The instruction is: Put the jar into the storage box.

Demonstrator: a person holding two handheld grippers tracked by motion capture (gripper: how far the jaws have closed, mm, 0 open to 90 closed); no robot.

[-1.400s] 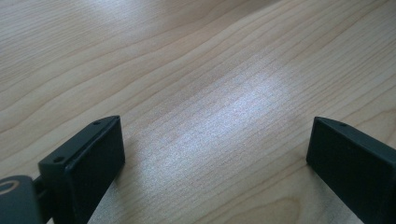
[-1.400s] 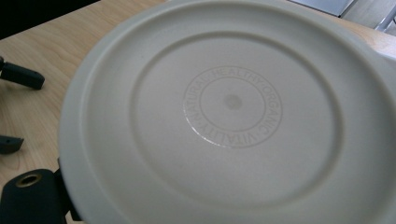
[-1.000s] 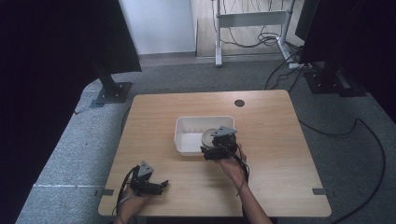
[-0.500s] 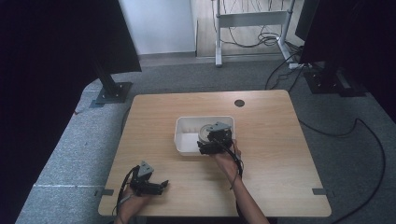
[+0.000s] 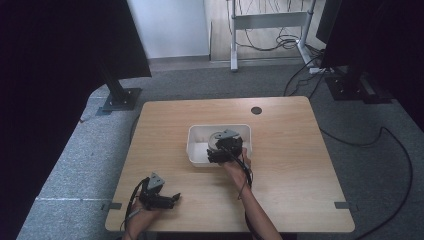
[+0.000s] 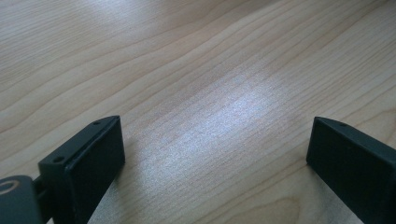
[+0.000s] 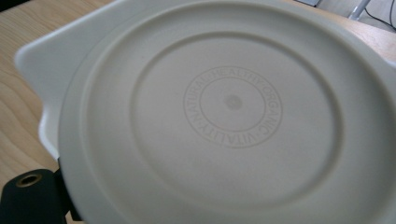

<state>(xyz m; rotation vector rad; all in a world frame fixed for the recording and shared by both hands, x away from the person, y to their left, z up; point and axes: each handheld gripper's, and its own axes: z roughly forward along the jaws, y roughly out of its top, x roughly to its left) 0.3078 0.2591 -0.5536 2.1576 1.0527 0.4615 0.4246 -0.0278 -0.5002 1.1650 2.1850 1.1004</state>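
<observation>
The plate, round and cream, with a ring of raised lettering at its centre, sits over the white bin at the middle of the table; in the high view it shows as a pale disc inside the bin's far half. In the right gripper view the underside of the plate faces the camera and its near-left rim meets the black body of your right gripper, which hangs over the bin's near-right edge. That looks like a pinch on the rim, but the jaws themselves are hidden by the plate, so you cannot tell for certain whether they are pressed onto it.

Your left gripper rests well apart, low at the table's near-left corner, with its jaws spread wide over bare wood and nothing between them.

By the look of it, the step in hand is moving the plate at the bin, either setting it in or lifting it out; the pictures alone do not settle which. The next move calls for a steady wrist: keep the plate tilted enough to clear the bin's wall, keep the grip on the rim firm so the smooth disc does not slip, and leave the left hand where it is unless the bin starts to slide.
</observation>
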